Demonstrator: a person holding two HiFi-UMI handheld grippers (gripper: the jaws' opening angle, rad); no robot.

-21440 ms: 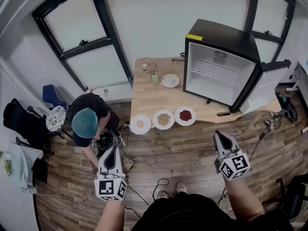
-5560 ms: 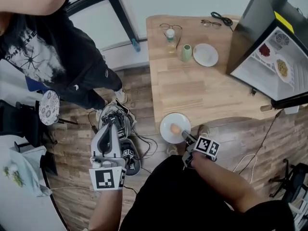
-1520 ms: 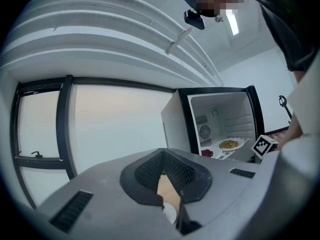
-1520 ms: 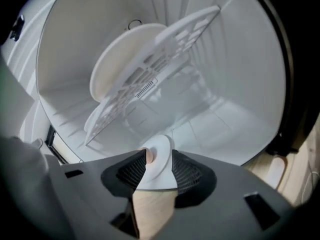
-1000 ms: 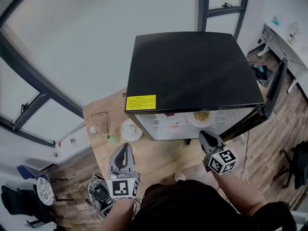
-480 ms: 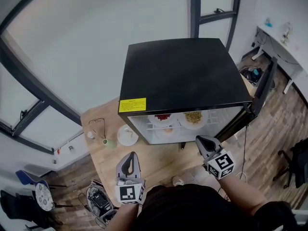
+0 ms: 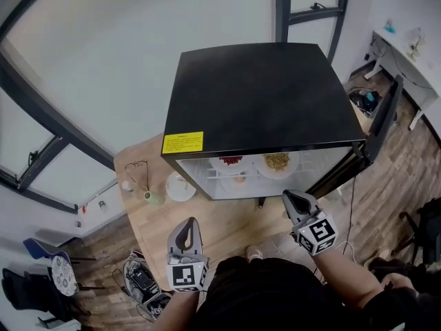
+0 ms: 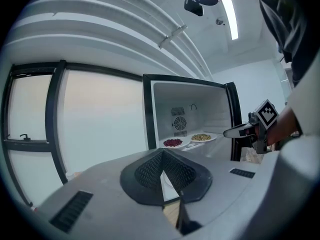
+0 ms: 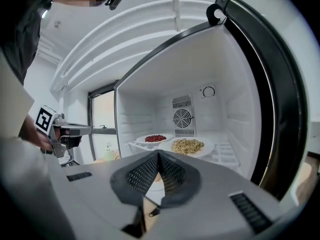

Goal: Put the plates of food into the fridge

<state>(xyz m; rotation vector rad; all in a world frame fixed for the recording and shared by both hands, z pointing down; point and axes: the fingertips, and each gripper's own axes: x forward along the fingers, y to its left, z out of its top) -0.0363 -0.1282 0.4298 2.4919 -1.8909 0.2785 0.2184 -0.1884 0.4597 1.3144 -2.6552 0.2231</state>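
All three plates of food stand inside the fridge (image 7: 269, 95), whose door (image 7: 383, 119) hangs wide open at the right. The plate of red food (image 7: 231, 161) and the plate of yellow grains (image 7: 277, 162) sit side by side on the shelf, far in toward the back fan. The plate with the orange piece (image 7: 239, 180) lies nearer the front and, as far as I can tell, lower, probably because those two fill the shelf. The right hand-held gripper (image 7: 292, 198) hovers just outside the fridge opening with its jaws pressed together on nothing, which suits a tool with nothing left to carry. The left hand-held gripper (image 7: 187, 224) hangs over the near edge of the desk (image 7: 227, 219), jaws likewise together and empty; it seems to have no job here. A small white plate (image 7: 180, 186), a green cup (image 7: 153, 198) and a pair of glasses (image 7: 140, 167) lie on the desk left of the fridge. That plate appears to hold no meal, so I judge the loading done, with only the door left to close.
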